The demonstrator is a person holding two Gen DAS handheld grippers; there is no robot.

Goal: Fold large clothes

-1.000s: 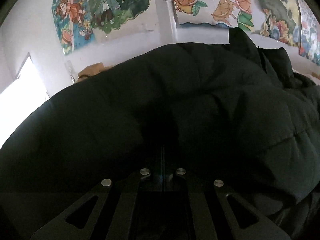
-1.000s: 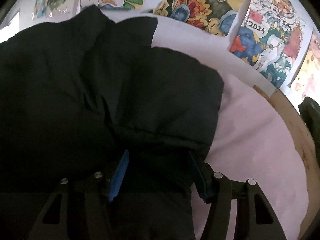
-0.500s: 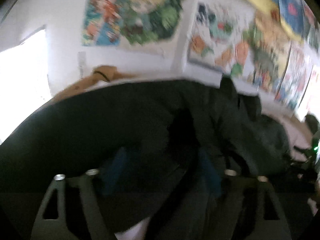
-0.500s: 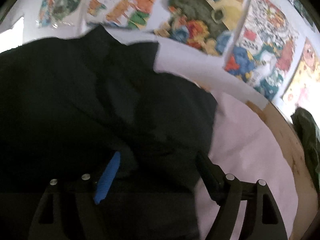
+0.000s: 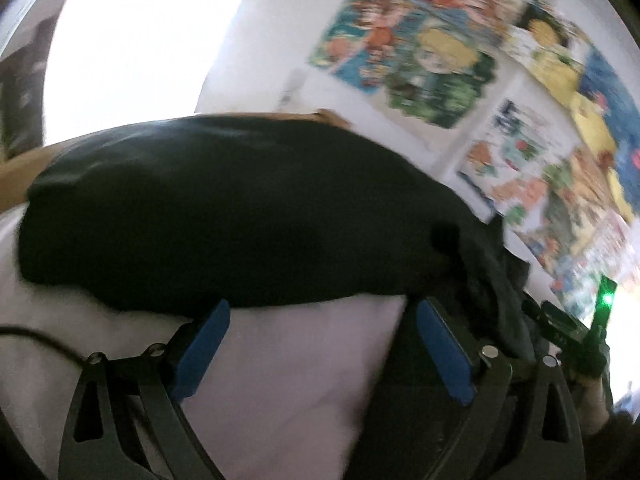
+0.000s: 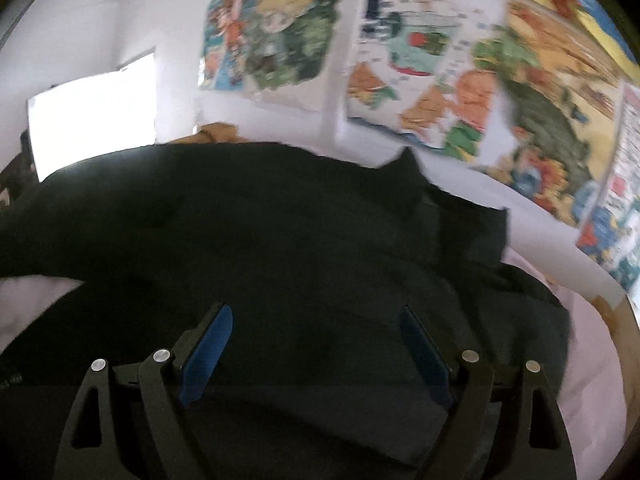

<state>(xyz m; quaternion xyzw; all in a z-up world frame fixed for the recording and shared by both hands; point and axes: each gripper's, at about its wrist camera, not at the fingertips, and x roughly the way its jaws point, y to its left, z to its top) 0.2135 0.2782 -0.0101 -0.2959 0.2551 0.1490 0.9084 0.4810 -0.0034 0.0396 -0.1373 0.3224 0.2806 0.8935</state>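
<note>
A large black padded jacket (image 5: pixel 224 216) lies bunched on a pale pink sheet (image 5: pixel 280 380). In the left wrist view my left gripper (image 5: pixel 320 320) is open and empty, its blue pads just short of the jacket's near edge, over bare sheet. In the right wrist view the jacket (image 6: pixel 280 248) fills the middle, and my right gripper (image 6: pixel 316 332) is open and empty above its folded dark fabric. The right gripper also shows at the right edge of the left wrist view (image 5: pixel 576 332), its jaws hidden.
Colourful posters (image 6: pixel 420 72) cover the white wall behind the bed. A bright window (image 5: pixel 128 52) is at the left. A tan garment (image 6: pixel 216 132) lies beyond the jacket. A wooden edge (image 6: pixel 624 360) borders the sheet at the right.
My left gripper let go of the jacket, opened and drew back to the jacket's edge over the sheet. My right gripper opened wider and pulled back. Both views swung left.
</note>
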